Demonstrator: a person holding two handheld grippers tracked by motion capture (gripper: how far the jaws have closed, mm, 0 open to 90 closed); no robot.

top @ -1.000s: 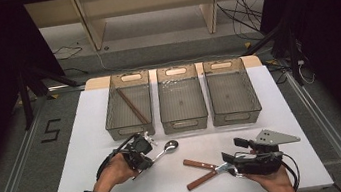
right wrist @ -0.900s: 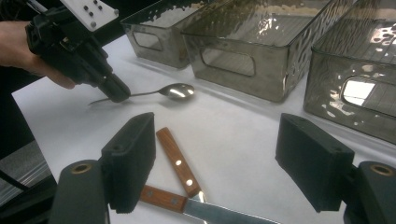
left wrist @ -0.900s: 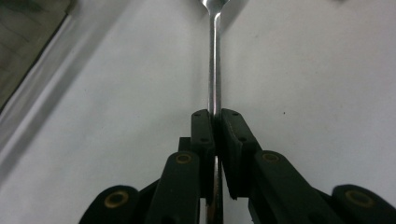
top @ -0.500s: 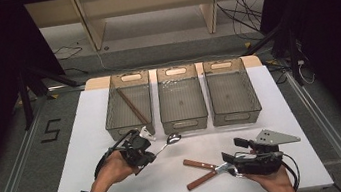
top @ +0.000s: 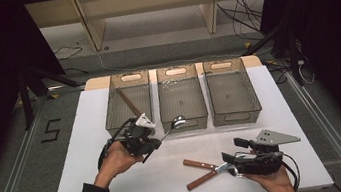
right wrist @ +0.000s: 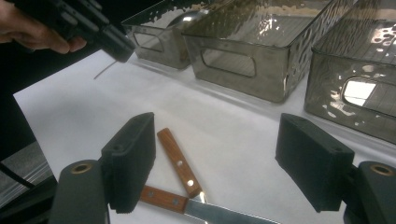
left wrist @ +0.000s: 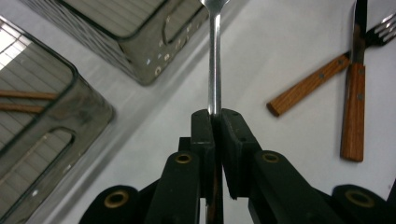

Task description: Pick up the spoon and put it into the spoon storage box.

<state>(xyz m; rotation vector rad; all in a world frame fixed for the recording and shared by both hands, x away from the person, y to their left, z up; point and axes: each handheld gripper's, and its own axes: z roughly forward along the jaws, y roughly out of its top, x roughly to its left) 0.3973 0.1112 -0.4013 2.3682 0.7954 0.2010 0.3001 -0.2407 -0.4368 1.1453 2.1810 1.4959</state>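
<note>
Spoon (top: 175, 124) higher now — in left claw (top: 157, 141)

Bins (top: 181, 97) block far side; crossed cutlery (top: 204, 171) near right gripper (top: 232, 160).

Dim room, grey floor (top: 11, 164), wooden shelving (top: 146, 8)

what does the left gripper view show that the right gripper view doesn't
Left gripper view: the left gripper shut on the spoon handle, and brown sticks in one bin. Right gripper view: the right gripper with its jaws open above the table, three bins in a row, and the other hand. Both: the wooden-handled knife crossed with the wooden-handled fork on the white table.
</note>
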